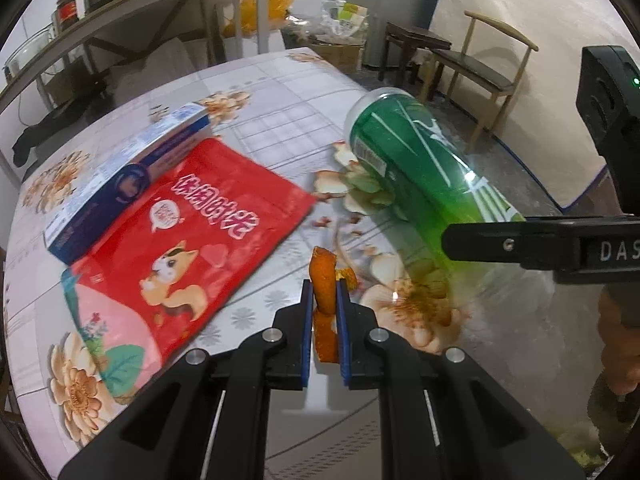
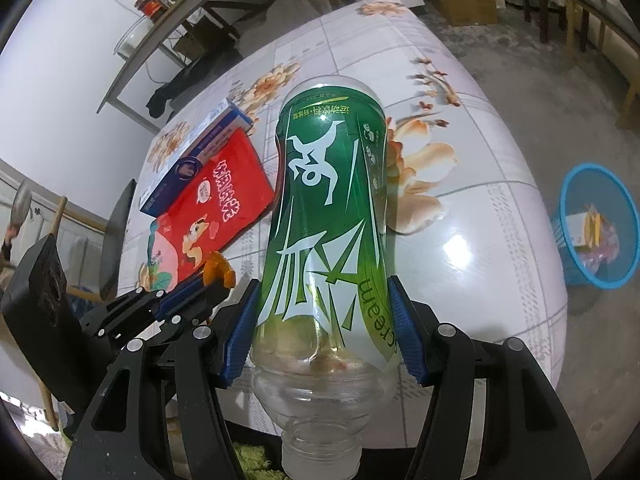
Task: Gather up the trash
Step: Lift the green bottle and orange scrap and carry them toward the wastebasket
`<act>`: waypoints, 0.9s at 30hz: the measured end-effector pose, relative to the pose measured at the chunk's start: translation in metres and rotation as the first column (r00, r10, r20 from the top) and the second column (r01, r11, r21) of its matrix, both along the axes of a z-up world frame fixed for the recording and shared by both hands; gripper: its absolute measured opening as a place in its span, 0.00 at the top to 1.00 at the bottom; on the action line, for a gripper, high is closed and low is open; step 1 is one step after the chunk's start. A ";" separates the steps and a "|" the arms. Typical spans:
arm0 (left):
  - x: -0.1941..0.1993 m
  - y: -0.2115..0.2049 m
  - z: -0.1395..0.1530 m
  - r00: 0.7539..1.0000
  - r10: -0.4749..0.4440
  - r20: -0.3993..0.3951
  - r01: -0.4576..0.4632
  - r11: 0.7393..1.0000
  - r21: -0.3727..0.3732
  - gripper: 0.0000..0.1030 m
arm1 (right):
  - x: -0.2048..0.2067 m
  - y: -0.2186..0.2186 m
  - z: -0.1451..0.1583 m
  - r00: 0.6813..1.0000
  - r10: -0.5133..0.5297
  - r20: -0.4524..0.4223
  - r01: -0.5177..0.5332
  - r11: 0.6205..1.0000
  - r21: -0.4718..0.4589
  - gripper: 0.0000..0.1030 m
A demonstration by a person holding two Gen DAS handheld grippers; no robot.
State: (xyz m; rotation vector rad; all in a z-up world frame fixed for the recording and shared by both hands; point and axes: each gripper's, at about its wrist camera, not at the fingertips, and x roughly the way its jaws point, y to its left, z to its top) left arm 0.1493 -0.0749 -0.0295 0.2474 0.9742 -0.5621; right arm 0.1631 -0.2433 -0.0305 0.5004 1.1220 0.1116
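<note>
Looking along the left gripper (image 1: 325, 300), its jaws are nearly together, clamped on a strip of orange peel (image 1: 323, 284) that stands upright between the blue pads (image 1: 307, 312). The pinch is narrow because the peel is thin; gripped at its middle, it pokes out above and below the pads and appears clear of the table (image 1: 280, 92). Left of it a red bag (image 1: 192, 240) lies flat, with a blue box (image 1: 128, 176) resting along its far edge; both look like trash not yet collected. To the right the green bottle (image 1: 404, 152) slants across the frame, held by the right gripper's finger (image 1: 540, 244) coming in from the side.

In the right wrist view, the right gripper (image 2: 324, 320) has its jaws set wide and clamped on the bottle (image 2: 332, 216), pads pressing the label's lower end on either side. The bottle is uncapped and empty, neck toward the camera and base pointing away, so it sits lengthwise in the grip. The left gripper (image 2: 208, 280) shows at lower left with the peel (image 2: 218, 270) in its tips. Right of the table (image 2: 480, 208), down on the floor, stands a blue basket (image 2: 576, 184) already holding some scraps. Judging by that, both loads are being carried there together, one item per hand.
</note>
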 end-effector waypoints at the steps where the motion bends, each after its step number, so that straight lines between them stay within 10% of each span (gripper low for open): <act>1: -0.001 -0.002 0.000 1.000 -0.007 -0.004 0.007 1.000 -0.006 0.90 | -0.002 -0.001 0.000 1.000 -0.003 0.000 0.003 1.000 0.003 0.43; 27: -0.057 -0.080 0.012 0.978 -0.210 -0.012 0.209 0.977 -0.043 0.90 | -0.081 -0.055 0.006 0.991 -0.126 0.045 0.123 0.990 0.063 0.43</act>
